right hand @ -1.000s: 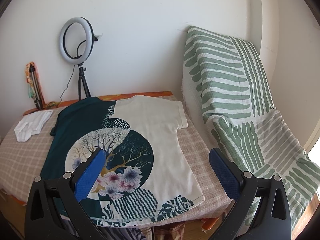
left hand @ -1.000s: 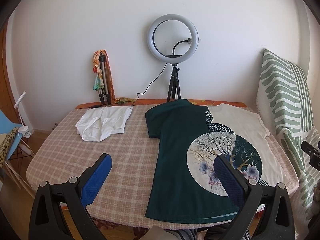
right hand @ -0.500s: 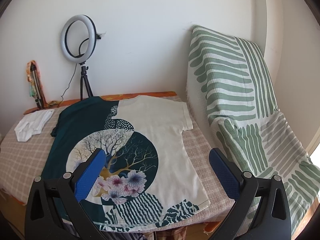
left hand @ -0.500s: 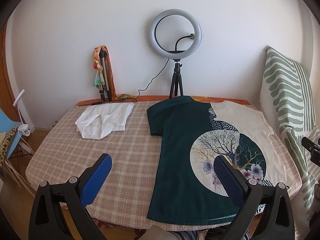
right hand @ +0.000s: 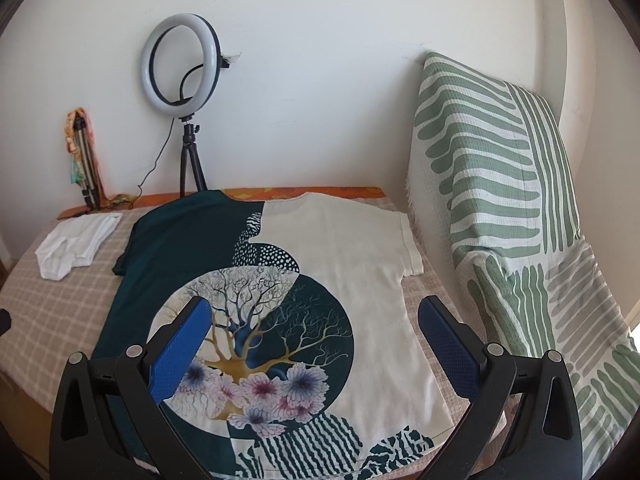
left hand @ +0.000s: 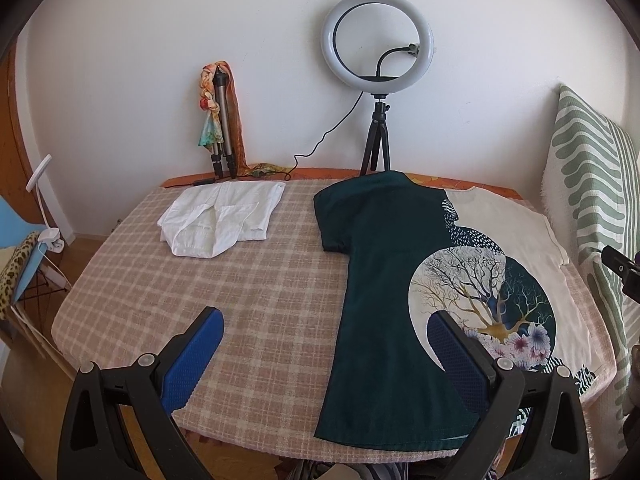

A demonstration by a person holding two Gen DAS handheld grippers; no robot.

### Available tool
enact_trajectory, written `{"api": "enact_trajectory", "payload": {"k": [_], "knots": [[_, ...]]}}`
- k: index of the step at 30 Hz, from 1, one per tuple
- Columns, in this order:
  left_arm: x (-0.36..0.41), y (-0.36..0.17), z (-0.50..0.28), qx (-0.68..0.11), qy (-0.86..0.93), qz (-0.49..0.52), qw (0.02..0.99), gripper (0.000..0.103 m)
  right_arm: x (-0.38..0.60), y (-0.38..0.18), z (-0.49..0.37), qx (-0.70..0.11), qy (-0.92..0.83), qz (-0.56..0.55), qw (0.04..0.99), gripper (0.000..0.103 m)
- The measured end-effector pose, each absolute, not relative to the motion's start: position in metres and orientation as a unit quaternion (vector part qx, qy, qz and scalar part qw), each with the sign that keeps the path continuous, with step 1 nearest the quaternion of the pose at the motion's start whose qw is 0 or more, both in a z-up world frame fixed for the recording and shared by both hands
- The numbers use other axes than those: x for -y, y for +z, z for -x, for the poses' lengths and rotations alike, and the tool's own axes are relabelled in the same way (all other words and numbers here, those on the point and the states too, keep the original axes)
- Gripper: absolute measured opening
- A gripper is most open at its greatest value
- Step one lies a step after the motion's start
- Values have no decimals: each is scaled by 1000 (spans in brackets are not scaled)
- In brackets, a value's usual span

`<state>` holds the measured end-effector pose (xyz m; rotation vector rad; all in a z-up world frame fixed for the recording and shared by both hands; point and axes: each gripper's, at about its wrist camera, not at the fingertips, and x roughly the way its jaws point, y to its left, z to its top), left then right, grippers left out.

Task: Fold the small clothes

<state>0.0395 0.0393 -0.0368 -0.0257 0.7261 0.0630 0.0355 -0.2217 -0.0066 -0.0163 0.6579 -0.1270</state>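
T-shirt [left hand: 384, 280], half dark green, half cream with tree print, lies flat on the checked tablecloth [left hand: 240, 288]. Left gripper [left hand: 326, 332] hovers wide open above its hem edge, empty; right gripper [right hand: 314, 320] likewise spread, empty. Folded white garment [left hand: 220, 222] well apart, far left

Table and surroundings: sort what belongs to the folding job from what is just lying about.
Job: printed T-shirt, spread flat; white garment, crumpled; left tongs and right tongs, both open.

Lying about: ring light, folded tripod, striped throw.
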Motion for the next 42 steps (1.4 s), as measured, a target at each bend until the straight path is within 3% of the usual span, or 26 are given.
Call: {"api": "enact_trajectory", "payload": {"k": [18, 23, 37, 39, 40, 42], "knots": [[-82, -64, -47, -377, 35, 50, 924, 91, 139, -8, -122, -329, 25, 37, 943, 102], [-90, -86, -47, -403, 15, 71, 912, 78, 119, -9, -145, -334, 44, 36, 941, 102], [-93, -149, -52, -474, -40, 129, 870, 59, 83, -23, -193, -341, 92, 42, 934, 100], [-90, -157, -51, -482, -48, 130, 865, 56, 78, -29, -202, -343, 111, 43, 932, 94], [-88, -161, -50, -486, -50, 130, 863, 54, 76, -33, -209, -350, 125, 42, 927, 83], [-86, -168, -49, -492, -56, 135, 858, 50, 70, -42, -224, -370, 141, 40, 917, 75]]}}
